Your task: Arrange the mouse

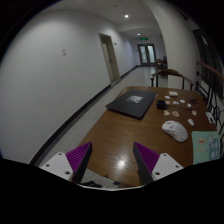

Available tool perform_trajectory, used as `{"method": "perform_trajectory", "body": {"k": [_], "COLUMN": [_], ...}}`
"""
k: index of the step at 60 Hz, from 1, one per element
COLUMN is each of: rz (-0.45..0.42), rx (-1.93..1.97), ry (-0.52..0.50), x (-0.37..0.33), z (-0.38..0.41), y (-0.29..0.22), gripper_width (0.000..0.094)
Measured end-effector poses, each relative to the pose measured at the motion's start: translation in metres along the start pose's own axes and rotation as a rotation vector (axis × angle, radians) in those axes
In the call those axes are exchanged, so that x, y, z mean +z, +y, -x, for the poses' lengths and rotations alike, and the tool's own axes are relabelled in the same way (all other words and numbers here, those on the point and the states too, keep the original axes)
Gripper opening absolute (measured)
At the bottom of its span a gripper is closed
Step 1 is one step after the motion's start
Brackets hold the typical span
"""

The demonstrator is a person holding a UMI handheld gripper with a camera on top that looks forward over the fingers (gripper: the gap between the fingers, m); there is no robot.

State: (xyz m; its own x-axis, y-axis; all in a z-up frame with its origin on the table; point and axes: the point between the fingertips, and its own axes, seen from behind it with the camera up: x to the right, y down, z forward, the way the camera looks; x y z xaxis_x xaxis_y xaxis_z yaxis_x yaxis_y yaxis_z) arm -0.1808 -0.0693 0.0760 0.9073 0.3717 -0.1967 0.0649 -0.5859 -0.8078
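The gripper [113, 160] is up over the near end of a long brown wood table [125, 135], w/ its two fingers spread wide and nothing held between them. Each finger has a purple pad [146, 156] on the inside, flat and smooth, shaped like a wedge. The table top is shiny and shows some glare. The mouse [176, 131] is white, smooth and round like a pebble; it lies on the table beyond the fingers, off to the right side, well apart from them. Farther back, near the middle of the table, lies a flat dark mat [131, 102], square-ish, not shiny. Right of the mat are a few small white bits [176, 101], too small to tell what they are. By the table's right edge, just past the mouse, is a flat pale green sheet [206, 143]. At the far end stands a chair [171, 75] w/ a curved back. A plain white wall [55, 70] runs along the left, w/ a door [107, 58] in it.
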Motion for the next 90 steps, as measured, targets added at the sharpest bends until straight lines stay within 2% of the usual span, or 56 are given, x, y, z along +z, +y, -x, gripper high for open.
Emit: {"method": "perform_trajectory", "body": {"k": [7,27,43,51,55,60,64,66,70,73,75,78,85,90], "rz": [-0.001,0.026,0.095,0.087,0.085,0.085,0.073,0.068,0.069,0.068,0.042,-0.042,-0.224,-0.274], "rx": [-0.019,-0.064,-0.089,-0.054,-0.054,-0.036,-0.034,-0.045,-0.074,-0.054,-0.046,-0.057,-0.068,-0.054], "ry": [0.067,0.318,0.307,0.260,0.272,0.286,0.315,0.334,0.326,0.280,0.247,0.243,0.301,0.386], "x": [-0.005,0.006,0.061,0.090,0.098,0.105,0.106,0.104,0.104,0.100,0.090,0.063,-0.030,-0.091], "z": [-0.038,-0.227,-0.275,-0.285,-0.292,-0.298,-0.301,-0.304,-0.300,-0.290,-0.280,-0.275,-0.293,-0.329], "y": [0.001,0.000,-0.001,-0.014,-0.022,-0.027,-0.028,-0.028,-0.030,-0.030,-0.037,-0.061,-0.119,-0.121], "gripper_width": [0.0842,0.0843,0.0812,0.0755,0.0709,0.0600,0.0571,0.0470,0.0383,0.0343,0.0336,0.0338,0.0337,0.0335]}}
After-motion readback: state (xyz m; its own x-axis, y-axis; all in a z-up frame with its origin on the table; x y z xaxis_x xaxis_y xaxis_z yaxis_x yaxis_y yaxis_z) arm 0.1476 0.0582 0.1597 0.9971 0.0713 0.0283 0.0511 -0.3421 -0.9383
